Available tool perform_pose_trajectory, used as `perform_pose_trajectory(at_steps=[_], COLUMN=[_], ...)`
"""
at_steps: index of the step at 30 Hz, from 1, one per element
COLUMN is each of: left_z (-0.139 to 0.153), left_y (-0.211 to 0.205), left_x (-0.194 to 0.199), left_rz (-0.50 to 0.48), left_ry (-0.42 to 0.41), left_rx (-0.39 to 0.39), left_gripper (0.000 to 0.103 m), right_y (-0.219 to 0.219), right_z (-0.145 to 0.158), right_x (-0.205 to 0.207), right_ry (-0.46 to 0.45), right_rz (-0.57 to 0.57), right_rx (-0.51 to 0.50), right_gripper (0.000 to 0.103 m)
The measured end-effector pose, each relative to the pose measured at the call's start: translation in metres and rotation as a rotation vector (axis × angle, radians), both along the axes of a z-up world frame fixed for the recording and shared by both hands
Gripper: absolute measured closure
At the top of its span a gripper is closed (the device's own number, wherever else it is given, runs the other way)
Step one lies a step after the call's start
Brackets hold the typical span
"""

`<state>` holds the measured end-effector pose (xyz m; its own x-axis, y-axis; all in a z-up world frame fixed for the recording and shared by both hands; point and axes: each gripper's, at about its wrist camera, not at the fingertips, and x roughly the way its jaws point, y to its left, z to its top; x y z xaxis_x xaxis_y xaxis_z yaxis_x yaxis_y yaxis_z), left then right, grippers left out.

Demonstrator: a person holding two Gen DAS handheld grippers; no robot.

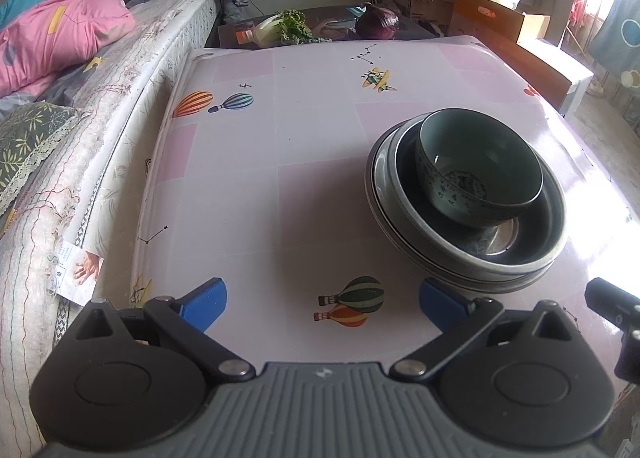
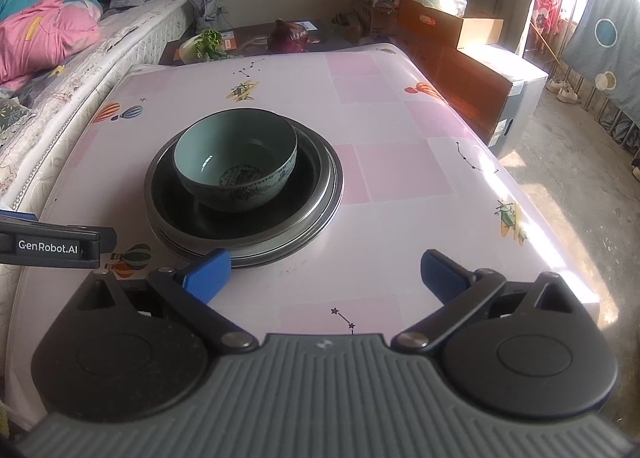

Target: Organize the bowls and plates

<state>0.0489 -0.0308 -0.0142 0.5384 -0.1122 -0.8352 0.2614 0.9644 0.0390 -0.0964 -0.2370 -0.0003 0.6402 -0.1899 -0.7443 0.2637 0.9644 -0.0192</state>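
A green ceramic bowl (image 1: 478, 166) (image 2: 236, 162) sits tilted inside a stack of metal plates (image 1: 400, 194) (image 2: 320, 178) on the pink patterned tabletop (image 1: 280, 138) (image 2: 400, 162). My left gripper (image 1: 322, 300) is open, nothing between its blue pads; the stack lies ahead to its right, its right pad close to the plates' near rim. My right gripper (image 2: 324, 274) is open and empty too, with the stack ahead to its left and its left pad close to the rim. The left gripper's body (image 2: 52, 244) shows at the right wrist view's left edge.
A bed with a mattress (image 1: 100, 130) and pink bedding (image 1: 60, 30) runs along the table's left side. Behind the table a dark low table holds greens (image 1: 288, 26) and a purple cabbage (image 1: 378, 24). Cardboard boxes (image 2: 472, 58) stand to the right; bare floor beyond.
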Motion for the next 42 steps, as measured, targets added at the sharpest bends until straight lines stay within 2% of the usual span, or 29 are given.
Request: perform_pose_trajectory(at_steps=[16,42], left_z=[-0.002,-0.005], left_y=[-0.013,-0.010], left_x=[-0.018,-0.014], left_rz=[-0.076,-0.054], left_ry=[0.019,0.032], left_rx=[0.000,0.007], left_gripper=[0.000,0.000], right_y=[-0.011,-0.007], right_z=[0.003,-0.004], right_x=[-0.011,-0.003], right_ry=[0.008,0.040], right_rz=[-0.012,0.009], right_rx=[0.008,-0.006], right_gripper=[0.001,0.001])
